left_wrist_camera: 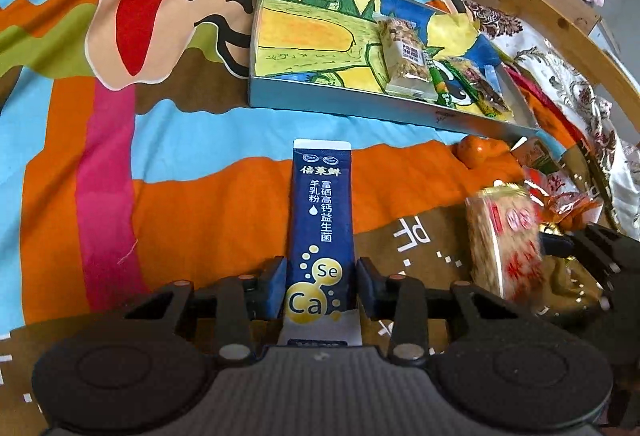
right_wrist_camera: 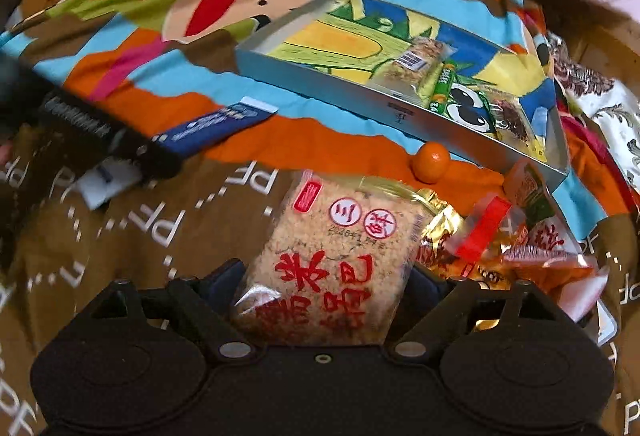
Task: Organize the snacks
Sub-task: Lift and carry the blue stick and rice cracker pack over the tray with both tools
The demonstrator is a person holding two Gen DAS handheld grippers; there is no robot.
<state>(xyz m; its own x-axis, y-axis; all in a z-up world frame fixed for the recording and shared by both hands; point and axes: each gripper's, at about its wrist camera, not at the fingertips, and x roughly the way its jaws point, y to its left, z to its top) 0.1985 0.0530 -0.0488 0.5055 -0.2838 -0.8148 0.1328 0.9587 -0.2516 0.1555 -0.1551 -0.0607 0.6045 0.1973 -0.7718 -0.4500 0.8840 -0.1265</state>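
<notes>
- Dark blue, with white ends and yellow "Se" and "Ca" circles, the powder sachet (left_wrist_camera: 320,232) sits lengthwise between the fingers of the left tool (left_wrist_camera: 320,286); both blue pads press on its long edges, so that tool is clamped on it.
- The sachet's far end reaches out ahead of the left tool over the orange and blue patches of the cartoon bedspread (left_wrist_camera: 120,155).
- Clear plastic printed with red characters wraps the rice cracker pack (right_wrist_camera: 332,264), which is gripped across its width by the right tool (right_wrist_camera: 326,290); the pack's top points ahead of that tool.
- In the left wrist view the right tool and its cracker pack appear blurred, just right of the left tool.
- Ahead of both tools and slightly right lies a shallow box lid (left_wrist_camera: 340,105) with a painted lining in yellow, green and blue.
- Inside the lid, at its right end, lie a nut bar (left_wrist_camera: 406,55) in clear wrap, a green stick pack (left_wrist_camera: 438,83) and a further green packet (left_wrist_camera: 484,87), side by side.
- A small mandarin (right_wrist_camera: 431,161) rests on the bedspread just in front of the lid, ahead of the right tool.
- A heap of red, orange and gold snack packets (right_wrist_camera: 500,248) lies just right of the cracker pack.
</notes>
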